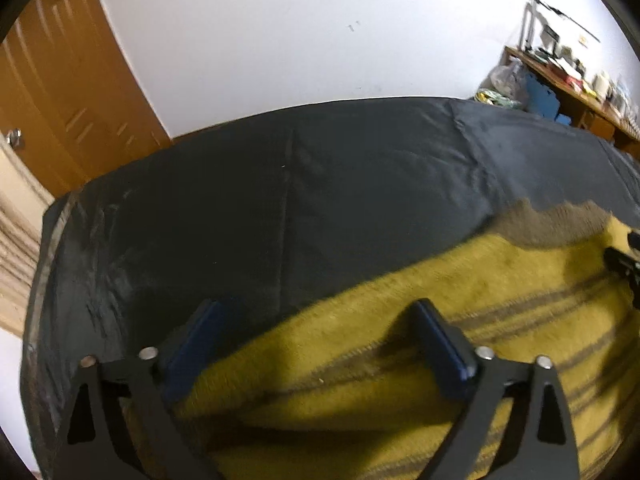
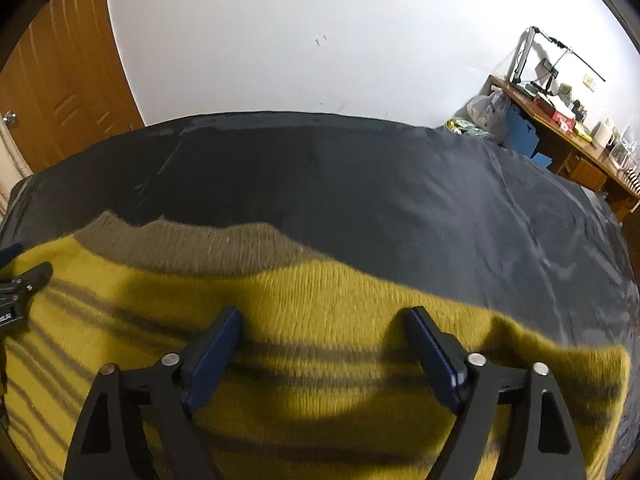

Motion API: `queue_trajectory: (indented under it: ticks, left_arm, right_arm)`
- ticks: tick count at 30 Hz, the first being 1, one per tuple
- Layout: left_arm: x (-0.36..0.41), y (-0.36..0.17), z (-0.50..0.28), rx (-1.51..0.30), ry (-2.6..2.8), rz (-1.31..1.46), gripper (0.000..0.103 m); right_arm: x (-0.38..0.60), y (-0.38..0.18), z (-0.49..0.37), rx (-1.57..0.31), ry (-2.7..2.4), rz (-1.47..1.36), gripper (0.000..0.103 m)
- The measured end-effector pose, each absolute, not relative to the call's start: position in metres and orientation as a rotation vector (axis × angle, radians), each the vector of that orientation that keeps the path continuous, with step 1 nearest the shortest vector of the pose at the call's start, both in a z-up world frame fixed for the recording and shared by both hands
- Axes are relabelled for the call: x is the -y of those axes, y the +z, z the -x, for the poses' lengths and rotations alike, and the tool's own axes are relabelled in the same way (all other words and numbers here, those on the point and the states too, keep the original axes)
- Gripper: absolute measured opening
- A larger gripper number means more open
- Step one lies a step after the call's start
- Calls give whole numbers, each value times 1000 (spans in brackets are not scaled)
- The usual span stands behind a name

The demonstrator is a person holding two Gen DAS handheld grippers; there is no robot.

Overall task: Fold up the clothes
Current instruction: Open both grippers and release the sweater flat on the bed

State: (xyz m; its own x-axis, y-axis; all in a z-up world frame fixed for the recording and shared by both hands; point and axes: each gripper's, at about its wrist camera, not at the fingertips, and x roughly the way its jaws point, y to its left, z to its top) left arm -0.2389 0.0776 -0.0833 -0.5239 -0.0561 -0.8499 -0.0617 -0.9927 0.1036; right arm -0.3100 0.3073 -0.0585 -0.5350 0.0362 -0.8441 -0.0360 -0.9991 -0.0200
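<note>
While the mustard-yellow knitted sweater with dark stripes lies flat on the dark sheet-covered bed, its long axis running sideways, the left claw straddles its left edge and the right claw its right half, both wide and empty.

Both wrist views look steeply down, close over the sweater — sharing dark bedsheet, wall beyond.
</note>
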Motion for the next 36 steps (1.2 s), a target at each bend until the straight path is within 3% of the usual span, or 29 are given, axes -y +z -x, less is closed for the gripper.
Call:
queue_trajectory:
  ticks: [11, 16, 21, 30, 36]
  left_arm:
    - [-43, -52, 212, -85, 2689, 1504, 99]
    - [-10, -33, 184, 10, 2697, 1501, 99]
    - [16, -19, 136, -33, 2725, 1460, 99]
    - [70, -22, 61, -44, 2813, 1454, 99]
    - [104, -41, 39, 105, 2800, 1529, 99]
  right_arm:
    - [-307, -45, 280, -83, 2785, 1481, 93]
    - [-290, -29, 236, -7, 2822, 1486, 93]
    - [-267, -30, 182, 72, 2864, 1520, 93]
    - [-250, -43, 124, 130, 2874, 1495, 93]
    - [-251, -55, 103, 87, 2864, 1520, 93]
